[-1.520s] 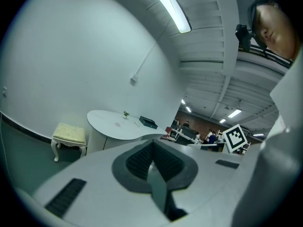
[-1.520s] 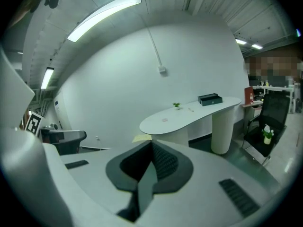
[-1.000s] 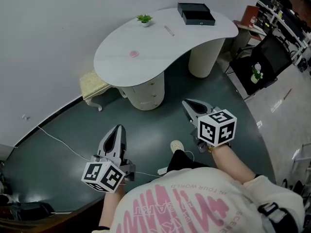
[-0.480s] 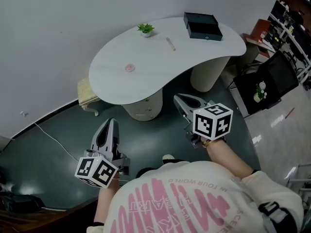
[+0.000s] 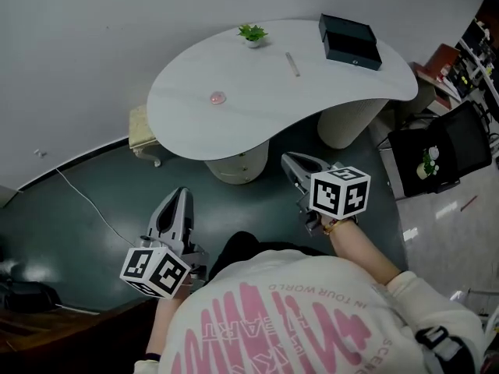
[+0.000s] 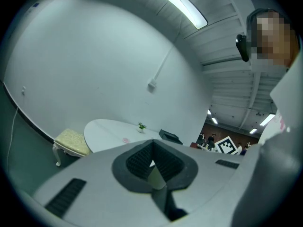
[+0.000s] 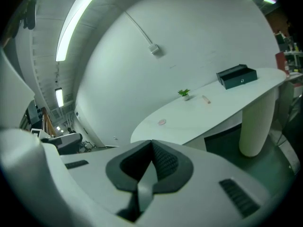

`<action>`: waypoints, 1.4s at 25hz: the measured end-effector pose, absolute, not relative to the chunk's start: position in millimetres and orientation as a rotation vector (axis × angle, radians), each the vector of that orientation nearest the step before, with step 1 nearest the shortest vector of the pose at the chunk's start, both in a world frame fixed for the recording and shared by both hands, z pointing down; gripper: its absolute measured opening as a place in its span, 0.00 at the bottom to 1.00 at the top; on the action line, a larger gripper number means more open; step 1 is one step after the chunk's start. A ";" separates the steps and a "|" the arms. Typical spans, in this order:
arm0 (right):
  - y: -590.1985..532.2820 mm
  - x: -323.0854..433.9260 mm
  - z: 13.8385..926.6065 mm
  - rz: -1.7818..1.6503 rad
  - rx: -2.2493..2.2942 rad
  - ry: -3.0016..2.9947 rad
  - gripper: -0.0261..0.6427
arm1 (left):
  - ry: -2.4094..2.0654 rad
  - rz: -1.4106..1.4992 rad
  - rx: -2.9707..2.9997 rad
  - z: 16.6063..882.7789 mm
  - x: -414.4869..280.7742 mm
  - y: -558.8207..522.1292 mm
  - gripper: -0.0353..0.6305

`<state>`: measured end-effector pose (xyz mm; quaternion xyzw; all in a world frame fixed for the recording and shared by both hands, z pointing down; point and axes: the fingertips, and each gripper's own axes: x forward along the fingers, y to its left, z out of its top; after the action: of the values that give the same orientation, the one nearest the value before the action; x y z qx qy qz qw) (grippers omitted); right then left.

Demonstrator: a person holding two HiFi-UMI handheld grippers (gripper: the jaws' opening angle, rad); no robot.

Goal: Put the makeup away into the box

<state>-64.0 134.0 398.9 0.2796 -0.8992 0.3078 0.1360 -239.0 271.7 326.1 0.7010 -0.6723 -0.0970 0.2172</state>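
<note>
A black box [image 5: 350, 40] stands at the far right end of a white curved table [image 5: 257, 107]. On the tabletop lie a small pink round item [image 5: 217, 97] and a thin pale stick [image 5: 292, 63]. Both grippers hang over the dark floor, short of the table. My left gripper [image 5: 181, 196] has its jaws together and empty; its view shows the pink item [image 6: 126, 140] and the box [image 6: 169, 136] far ahead. My right gripper [image 5: 290, 160] is shut and empty too, pointing at the table with the box [image 7: 236, 76], the stick [image 7: 206, 99] and the pink item [image 7: 162, 122] beyond it.
A small potted plant [image 5: 251, 33] sits at the table's back edge. A cream stool [image 5: 144, 131] stands left of the table's pedestal [image 5: 234, 162]; a second pedestal [image 5: 351, 123] is at the right. A black screen [image 5: 440, 154] leans at the right. A cable [image 5: 78, 201] crosses the floor.
The person has stepped closer to the table and both grippers have come forward with them. The jaws of both stay shut.
</note>
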 end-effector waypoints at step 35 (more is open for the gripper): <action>-22.7 -265.0 498.0 0.886 0.769 -2.297 0.41 | -1.728 -0.229 1.909 364.0 -438.4 63.2 0.06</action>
<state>-265.0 -22.7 498.0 0.2864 -0.8556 0.3299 0.2776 -438.4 63.2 364.0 0.7099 -0.6429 -0.0852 0.2747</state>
